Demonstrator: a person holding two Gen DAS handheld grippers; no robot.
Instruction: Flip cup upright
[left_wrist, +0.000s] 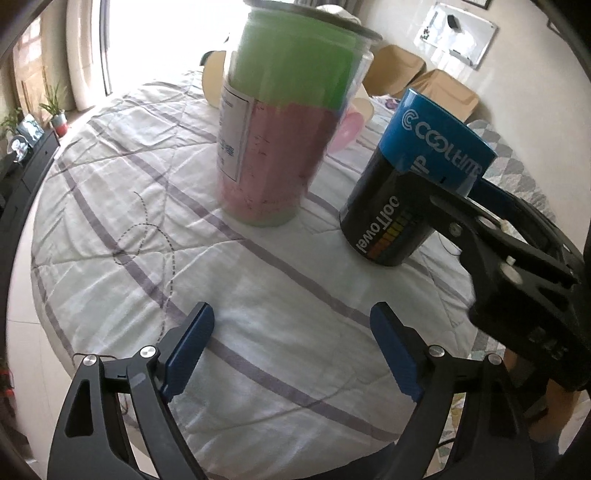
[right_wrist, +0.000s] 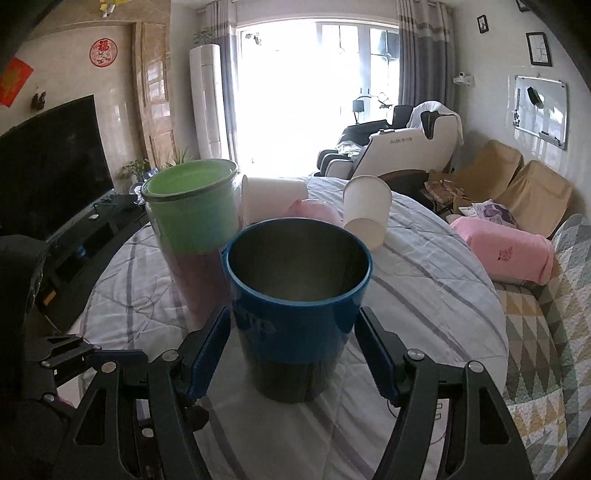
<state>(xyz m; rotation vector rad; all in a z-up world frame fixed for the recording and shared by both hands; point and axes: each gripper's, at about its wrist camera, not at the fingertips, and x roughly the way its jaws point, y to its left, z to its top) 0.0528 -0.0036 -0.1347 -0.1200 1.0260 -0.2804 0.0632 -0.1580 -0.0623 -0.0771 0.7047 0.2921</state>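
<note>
A blue and black cup (right_wrist: 295, 317) stands mouth up on the quilted table (right_wrist: 424, 280), between the blue pads of my right gripper (right_wrist: 293, 350). The jaws stand either side of it with small gaps, so the gripper reads as open. In the left wrist view the same cup (left_wrist: 413, 177) is at the right with my right gripper's finger (left_wrist: 465, 218) against its side. My left gripper (left_wrist: 291, 350) is open and empty over the cloth, well short of the cup.
A tall clear jar (left_wrist: 284, 122) with green and pink contents stands just left of the cup, also seen in the right wrist view (right_wrist: 192, 225). Two white paper cups (right_wrist: 365, 214) and a pink cup (right_wrist: 314, 210) lie behind. A pink pack (right_wrist: 506, 251) sits right.
</note>
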